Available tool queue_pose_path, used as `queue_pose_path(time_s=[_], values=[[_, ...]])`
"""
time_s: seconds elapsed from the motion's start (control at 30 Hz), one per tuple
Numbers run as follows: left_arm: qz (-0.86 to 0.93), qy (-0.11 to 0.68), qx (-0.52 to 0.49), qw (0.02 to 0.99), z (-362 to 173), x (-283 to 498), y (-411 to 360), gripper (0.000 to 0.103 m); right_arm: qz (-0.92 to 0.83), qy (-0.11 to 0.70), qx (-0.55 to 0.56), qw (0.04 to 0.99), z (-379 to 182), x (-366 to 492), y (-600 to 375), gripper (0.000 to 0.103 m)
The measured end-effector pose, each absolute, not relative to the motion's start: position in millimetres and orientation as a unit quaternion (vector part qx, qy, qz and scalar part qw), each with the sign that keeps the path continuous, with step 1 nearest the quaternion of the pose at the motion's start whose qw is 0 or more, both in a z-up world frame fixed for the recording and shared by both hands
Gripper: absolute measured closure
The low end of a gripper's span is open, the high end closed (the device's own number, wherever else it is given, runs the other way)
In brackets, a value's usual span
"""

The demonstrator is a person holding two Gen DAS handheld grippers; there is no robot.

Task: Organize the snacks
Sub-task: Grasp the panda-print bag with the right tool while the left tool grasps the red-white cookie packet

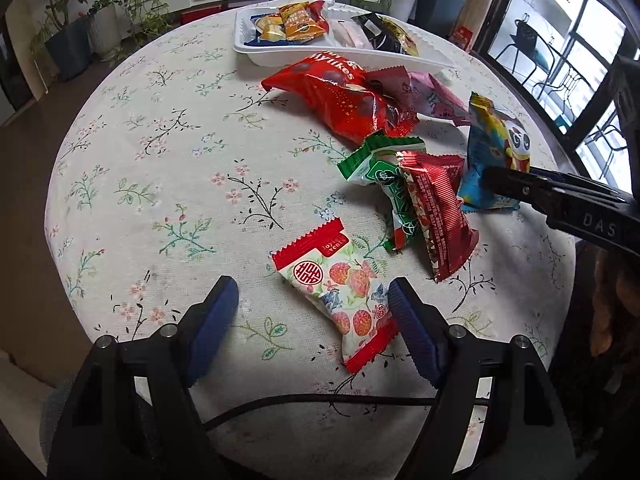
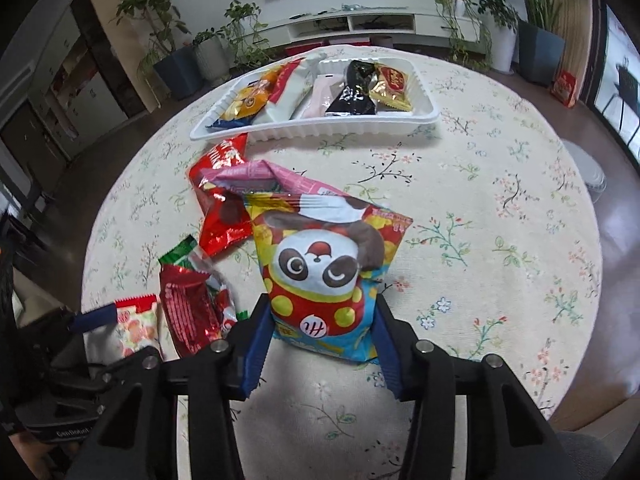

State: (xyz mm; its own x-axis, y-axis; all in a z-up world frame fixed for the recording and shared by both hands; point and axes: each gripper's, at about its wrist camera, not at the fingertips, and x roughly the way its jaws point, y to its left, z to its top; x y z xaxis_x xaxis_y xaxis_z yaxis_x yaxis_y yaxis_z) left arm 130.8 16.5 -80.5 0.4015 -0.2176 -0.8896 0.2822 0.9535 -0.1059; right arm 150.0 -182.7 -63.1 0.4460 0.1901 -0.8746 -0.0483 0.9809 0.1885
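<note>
right gripper (image 2: 322,336): pinching panda bag (image 2: 320,264), frame centre | left gripper (image 1: 312,332): spread, fruit packet (image 1: 344,292) between its fingers, lower centre | counter (image 1: 160,160): loose snacks mid-frame | tray (image 2: 320,128): upper centre, filled

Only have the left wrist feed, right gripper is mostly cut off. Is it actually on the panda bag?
Observer: Yes. The right gripper has a pad against each side of the panda bag, low on the bag.
Operator: What's in the tray's right half? The view's blocked from here.
Observer: The right compartment of the tray holds a pale pink packet, a black packet and a gold packet, side by side.
</note>
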Motion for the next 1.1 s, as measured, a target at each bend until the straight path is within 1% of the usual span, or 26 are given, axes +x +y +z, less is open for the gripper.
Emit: queue_pose_path(time_s=[0.07,0.1,0.13,0.17,0.2,0.23,0.37,0.4,0.43,0.5,0.6,0.63,0.67,0.73,0.77,0.83,0.9,1.1], values=[[-0.148,0.525,0.032,0.838,-80,131,18,0.031,0.069,0.527,0.048,0.846,-63,149,-180,0.052],[-0.148,0.524,0.030,0.838,-80,131,19,0.038,0.065,0.526,0.043,0.847,-63,149,-179,0.052],[-0.150,0.524,0.027,0.838,-79,131,20,0.046,0.061,0.526,0.042,0.847,-63,149,-179,0.052],[-0.153,0.523,0.026,0.838,-78,131,21,0.050,0.058,0.526,0.043,0.847,-63,151,-179,0.052],[-0.155,0.524,0.025,0.837,-77,131,22,0.057,0.057,0.527,0.045,0.846,-63,152,-179,0.050],[-0.157,0.524,0.025,0.837,-77,131,22,0.062,0.057,0.528,0.046,0.846,-63,153,-179,0.049],[-0.151,0.528,0.015,0.836,-75,133,27,0.062,0.058,0.535,0.050,0.842,-67,157,-177,0.043],[-0.143,0.530,0.008,0.836,-75,135,28,0.060,0.059,0.534,0.056,0.841,-67,157,-177,0.043],[-0.138,0.532,0.001,0.835,-75,137,30,0.053,0.057,0.534,0.062,0.841,-66,157,-178,0.043],[-0.138,0.532,-0.003,0.835,-74,138,27,0.048,0.055,0.532,0.074,0.841,-65,158,-180,0.042],[-0.141,0.530,-0.004,0.837,-75,140,23,0.048,0.058,0.528,0.085,0.843,-65,160,-180,0.043],[-0.141,0.527,-0.006,0.838,-75,141,24,0.048,0.060,0.528,0.084,0.843,-66,160,-180,0.047],[-0.143,0.525,-0.005,0.839,-76,141,24,0.048,0.061,0.530,0.083,0.842,-67,160,-180,0.048],[-0.141,0.524,0.010,0.840,-76,141,23,0.057,0.066,0.533,0.087,0.839,-70,160,-181,0.050],[-0.140,0.524,0.016,0.840,-76,141,23,0.059,0.067,0.532,0.087,0.839,-70,159,-180,0.050],[-0.137,0.523,0.027,0.841,-76,141,24,0.068,0.068,0.532,0.088,0.839,-69,157,-180,0.050],[-0.135,0.521,0.043,0.842,-76,139,23,0.069,0.067,0.532,0.087,0.840,-68,156,-179,0.051],[-0.127,0.518,0.078,0.842,-79,135,14,0.068,0.066,0.530,0.074,0.842,-69,154,-174,0.051]])
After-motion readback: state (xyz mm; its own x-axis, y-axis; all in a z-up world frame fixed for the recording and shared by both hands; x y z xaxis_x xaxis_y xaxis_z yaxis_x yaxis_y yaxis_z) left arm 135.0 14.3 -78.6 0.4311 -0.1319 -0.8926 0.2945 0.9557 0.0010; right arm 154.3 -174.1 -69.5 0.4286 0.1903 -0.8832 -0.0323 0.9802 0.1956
